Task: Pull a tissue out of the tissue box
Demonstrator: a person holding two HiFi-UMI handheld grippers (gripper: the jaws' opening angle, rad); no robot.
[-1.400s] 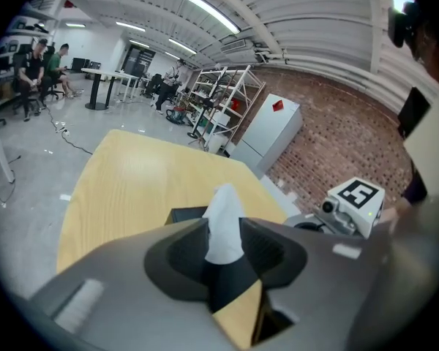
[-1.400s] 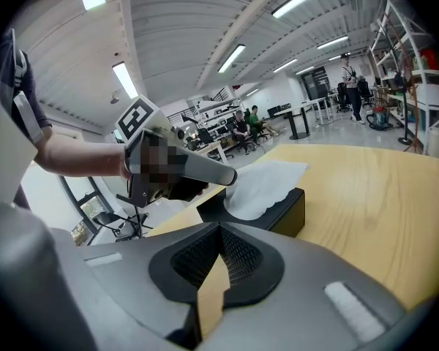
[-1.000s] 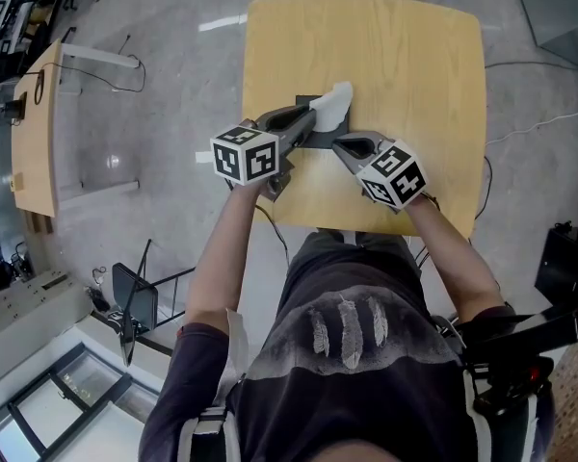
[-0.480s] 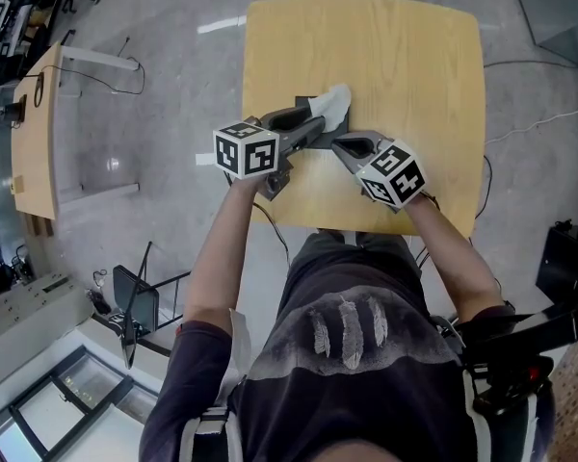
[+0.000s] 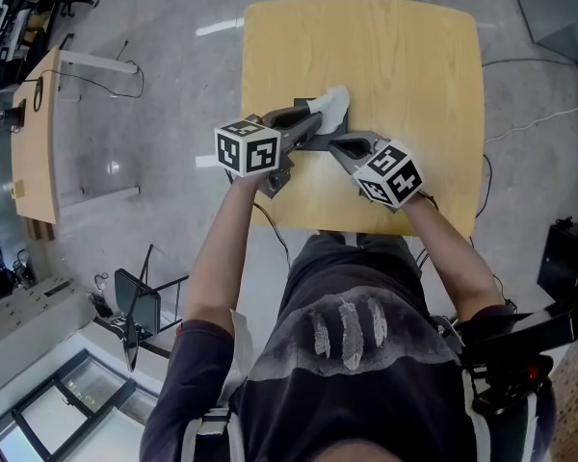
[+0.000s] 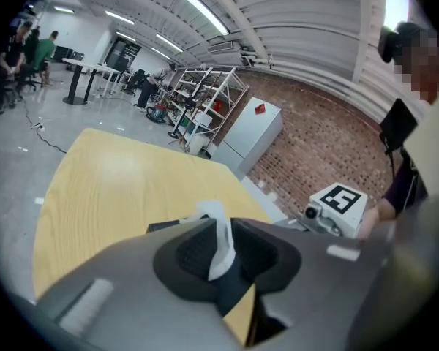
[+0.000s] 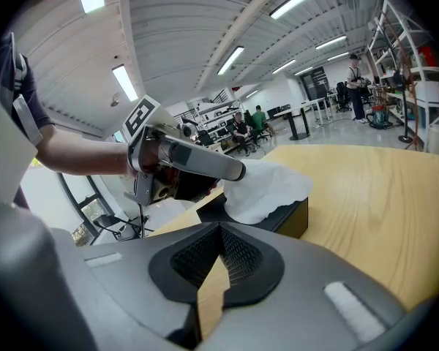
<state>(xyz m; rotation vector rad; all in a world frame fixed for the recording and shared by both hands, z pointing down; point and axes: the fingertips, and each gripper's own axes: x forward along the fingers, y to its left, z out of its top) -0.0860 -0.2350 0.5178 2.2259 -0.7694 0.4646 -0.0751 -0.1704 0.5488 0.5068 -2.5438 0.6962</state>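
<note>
Where it fills the upper middle of the head view, the pale wood table (image 5: 405, 56) carries one black tissue box (image 7: 293, 218) near its lower edge. Contents: a white, crumpled tissue (image 7: 267, 185), standing up out of the box top. Left gripper (image 6: 223, 229): jaws narrow, just closing, pinching a tissue fold. Right gripper (image 7: 219, 229): jaws together, nothing between them, beside the box.
</note>
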